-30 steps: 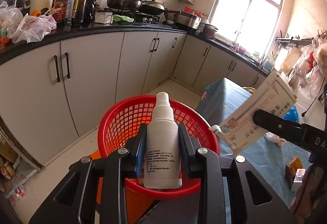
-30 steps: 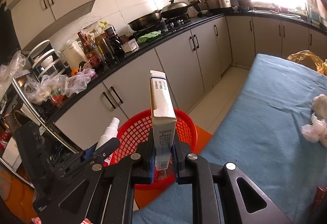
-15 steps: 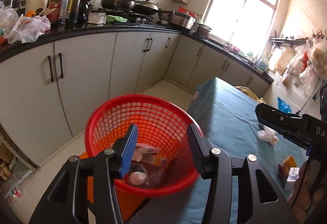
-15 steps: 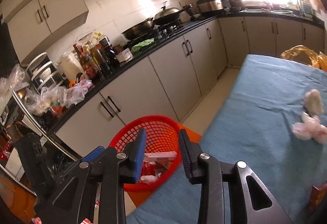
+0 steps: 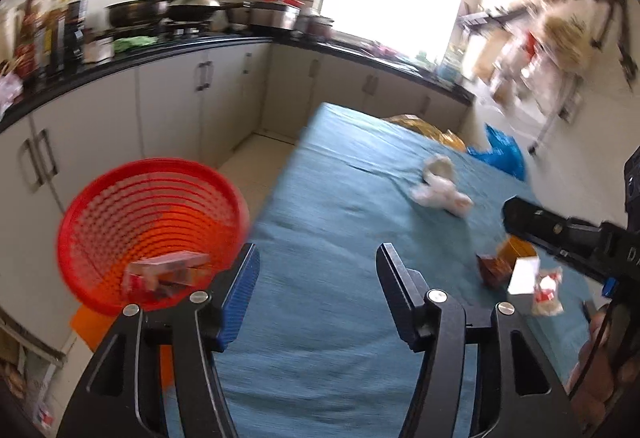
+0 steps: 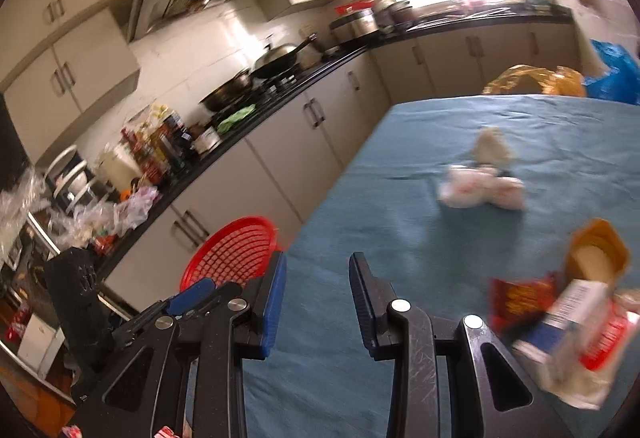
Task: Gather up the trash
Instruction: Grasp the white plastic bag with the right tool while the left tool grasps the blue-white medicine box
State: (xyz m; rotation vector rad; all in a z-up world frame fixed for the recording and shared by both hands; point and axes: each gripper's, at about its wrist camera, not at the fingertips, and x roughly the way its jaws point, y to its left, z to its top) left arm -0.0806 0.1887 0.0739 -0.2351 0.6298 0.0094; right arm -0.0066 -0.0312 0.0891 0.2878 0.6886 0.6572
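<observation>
A red mesh basket (image 5: 148, 206) stands off the table's left edge with a box and other trash (image 5: 168, 270) inside; it also shows in the right wrist view (image 6: 232, 250). My left gripper (image 5: 316, 266) is open and empty over the blue tablecloth (image 5: 340, 230). My right gripper (image 6: 318, 286) is open and empty over the cloth too. Crumpled white tissues (image 5: 440, 186) (image 6: 480, 186) lie mid-table. A pile of small boxes and wrappers (image 5: 516, 274) (image 6: 572, 314) lies at the right.
Kitchen cabinets and a dark counter (image 5: 120, 62) with bottles, pans and pots run along the left and back. A yellow bag (image 6: 532, 82) and a blue bag (image 5: 504, 154) sit at the table's far end. The views are motion-blurred.
Both grippers opened: the spray bottle and the box dropped into the basket. Both grippers then swung right, from over the basket to over the table.
</observation>
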